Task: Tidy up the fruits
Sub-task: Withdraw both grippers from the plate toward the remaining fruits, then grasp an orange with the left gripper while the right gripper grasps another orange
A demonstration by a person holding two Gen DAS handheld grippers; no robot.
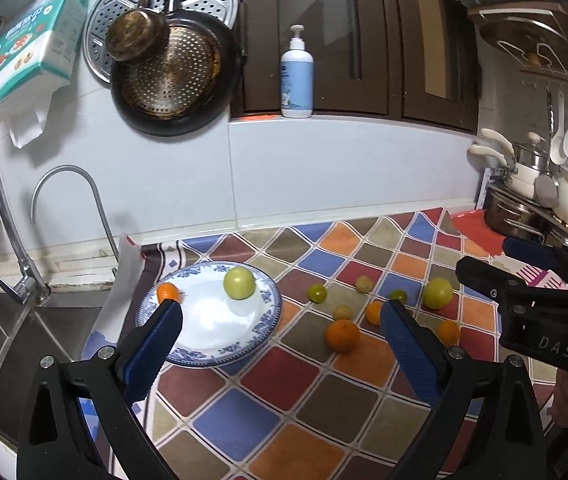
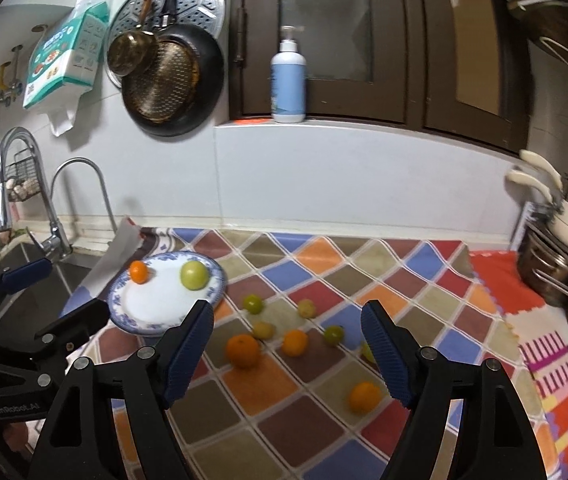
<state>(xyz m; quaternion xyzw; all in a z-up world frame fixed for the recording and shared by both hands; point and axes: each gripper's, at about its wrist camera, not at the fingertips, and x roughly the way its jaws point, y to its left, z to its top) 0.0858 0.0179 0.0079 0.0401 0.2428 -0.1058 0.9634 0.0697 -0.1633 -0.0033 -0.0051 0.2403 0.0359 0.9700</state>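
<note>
A blue-rimmed white plate (image 1: 268, 304) (image 2: 118, 304) lies on the checkered mat near the sink. It holds a small orange (image 1: 168, 292) (image 2: 139, 272) and a green fruit (image 1: 239, 283) (image 2: 194, 275). Several loose fruits lie on the mat to its right: a large orange (image 1: 342, 335) (image 2: 243, 350), a big green fruit (image 1: 437, 293), small green and yellow ones (image 1: 317, 293) (image 2: 252, 304), and an orange (image 2: 365, 397). My left gripper (image 1: 282, 320) is open and empty above the plate's right edge. My right gripper (image 2: 287, 322) is open and empty above the loose fruits.
A sink with faucets (image 1: 24, 276) (image 2: 56, 236) lies left of the plate. Pots on a rack (image 1: 523, 216) (image 2: 563, 272) stand at the right. Pans (image 1: 172, 80) hang on the wall. A pump bottle (image 1: 296, 76) stands on the sill. The right gripper's body (image 1: 543, 304) shows at right.
</note>
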